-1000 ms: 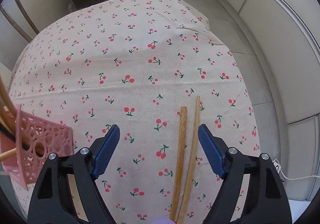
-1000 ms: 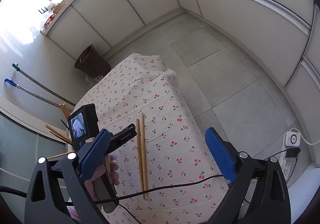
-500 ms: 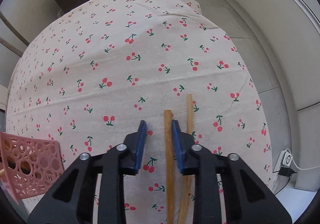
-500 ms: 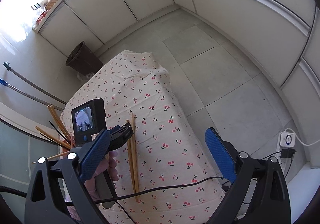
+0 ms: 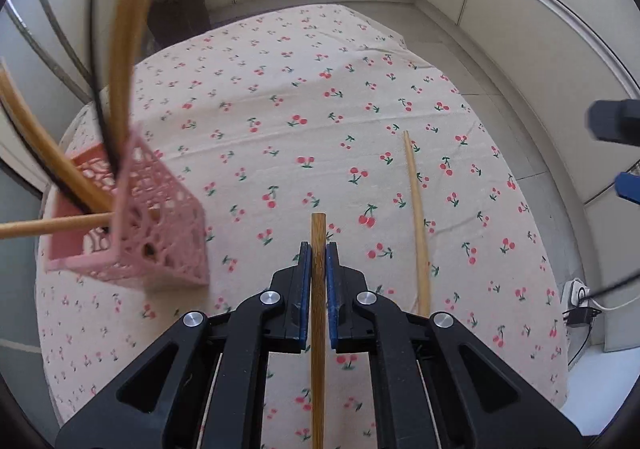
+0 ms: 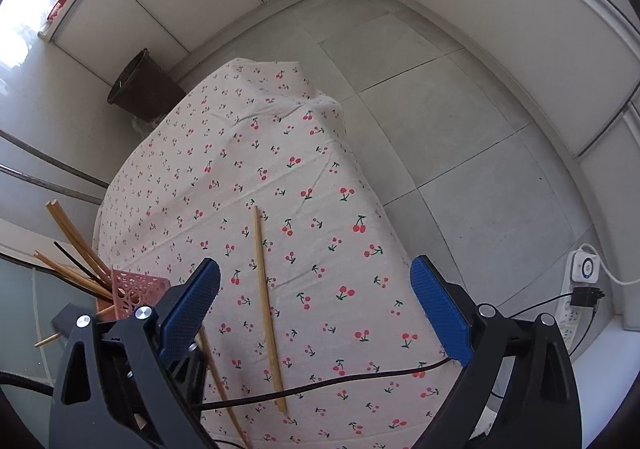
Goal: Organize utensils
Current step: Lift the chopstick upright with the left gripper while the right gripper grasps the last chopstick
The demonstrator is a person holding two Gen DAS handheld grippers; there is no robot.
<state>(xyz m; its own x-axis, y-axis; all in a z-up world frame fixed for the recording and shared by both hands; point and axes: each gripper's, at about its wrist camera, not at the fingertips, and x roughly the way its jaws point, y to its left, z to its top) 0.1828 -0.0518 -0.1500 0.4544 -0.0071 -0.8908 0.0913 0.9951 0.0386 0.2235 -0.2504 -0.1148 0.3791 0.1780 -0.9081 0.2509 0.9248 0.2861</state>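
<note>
**One Chopstick Picked Up, One Left on the Cloth**

The left gripper is squeezed tight on the dark chopstick. The stick runs straight between the blue pads and pokes out past them, pointing away. Half a second ago it lay flat with the pads only close; now it is off the cherry tablecloth. The pale chopstick lies just to the right, pointing away too. The pink basket sits to the left. The right gripper is wide apart, holding nothing.
</note>
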